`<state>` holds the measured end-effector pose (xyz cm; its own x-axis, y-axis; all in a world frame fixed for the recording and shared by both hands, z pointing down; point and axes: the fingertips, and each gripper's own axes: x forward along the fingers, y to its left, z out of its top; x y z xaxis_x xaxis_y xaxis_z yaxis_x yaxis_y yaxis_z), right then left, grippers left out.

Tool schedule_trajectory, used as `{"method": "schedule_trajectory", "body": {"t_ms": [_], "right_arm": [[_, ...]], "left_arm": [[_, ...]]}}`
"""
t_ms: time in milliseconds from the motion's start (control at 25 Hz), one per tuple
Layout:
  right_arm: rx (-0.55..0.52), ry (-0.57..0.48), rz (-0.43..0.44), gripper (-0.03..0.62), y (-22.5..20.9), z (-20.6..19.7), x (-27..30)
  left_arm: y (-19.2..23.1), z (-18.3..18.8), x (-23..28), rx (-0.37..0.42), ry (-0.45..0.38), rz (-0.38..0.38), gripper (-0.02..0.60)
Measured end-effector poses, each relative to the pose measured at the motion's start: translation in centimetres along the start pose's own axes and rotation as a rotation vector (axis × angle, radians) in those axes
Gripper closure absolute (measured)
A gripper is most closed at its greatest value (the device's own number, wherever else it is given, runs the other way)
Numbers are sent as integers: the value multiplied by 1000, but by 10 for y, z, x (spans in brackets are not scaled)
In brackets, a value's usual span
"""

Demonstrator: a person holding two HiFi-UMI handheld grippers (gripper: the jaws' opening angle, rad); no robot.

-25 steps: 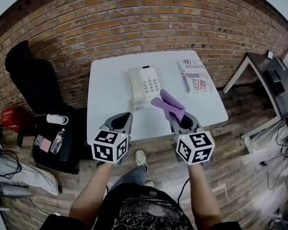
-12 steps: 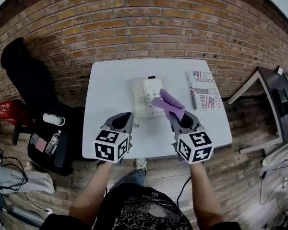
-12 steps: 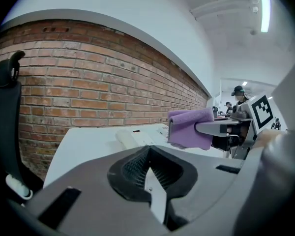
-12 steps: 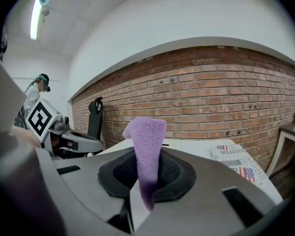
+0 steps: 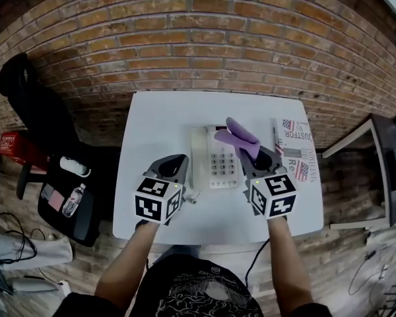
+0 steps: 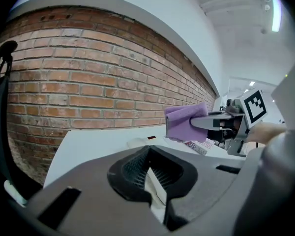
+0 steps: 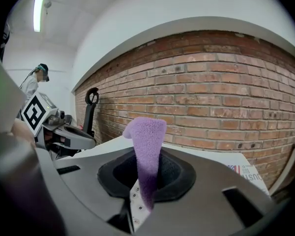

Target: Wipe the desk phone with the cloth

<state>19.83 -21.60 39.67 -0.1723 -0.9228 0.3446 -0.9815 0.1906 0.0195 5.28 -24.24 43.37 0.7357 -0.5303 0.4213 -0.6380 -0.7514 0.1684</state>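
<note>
Since the right gripper (image 5: 251, 156) has its jaws clamped on only the near end of the purple fleecy cloth (image 5: 241, 137), w/ the rest sticking out loose over the far right corner of the white push-button desk phone (image 5: 214, 158), the main risk is prob. a sloppy wipe. The free end could fold under or drag out of the pinch once it rubs the keypad. From the left gripper view the cloth looks raised off the phone, i.e. no contact yet. The phone sits mid-table on the white rectangular table (image 5: 152, 121), slightly to the right, and nothing pins it. The left gripper (image 5: 177, 160), jaws together on nothing, hangs just left of the phone's near side, apart from it. So a firm stroke may shove the phone across the smooth top, poss. toward the flag-printed paper leaflet (image 5: 297, 156) lying just right of it. The white handset (image 5: 199, 156) rests along the phone's left side; a sideways pass could knock it off its cradle. Too much downward push could also press buttons. Bracing w/ the left gripper first would cut most of this.
</note>
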Motion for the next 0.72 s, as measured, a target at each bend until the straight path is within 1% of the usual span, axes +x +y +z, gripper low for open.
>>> {"method": "schedule_trajectory", "body": {"t_ms": [120, 360, 560, 720], "right_arm": [[-29, 26, 3, 548, -14, 3, 25], [-130, 94, 16, 548, -31, 5, 72], [-235, 160, 54, 548, -24, -5, 102], [-269, 204, 111, 546, -11, -19, 114]], "left_arm": [[13, 4, 13, -10, 9, 9, 575], [32, 6, 34, -34, 24, 19, 575], [40, 3, 40, -44, 37, 30, 575], [40, -3, 38, -55, 46, 46, 575]]}}
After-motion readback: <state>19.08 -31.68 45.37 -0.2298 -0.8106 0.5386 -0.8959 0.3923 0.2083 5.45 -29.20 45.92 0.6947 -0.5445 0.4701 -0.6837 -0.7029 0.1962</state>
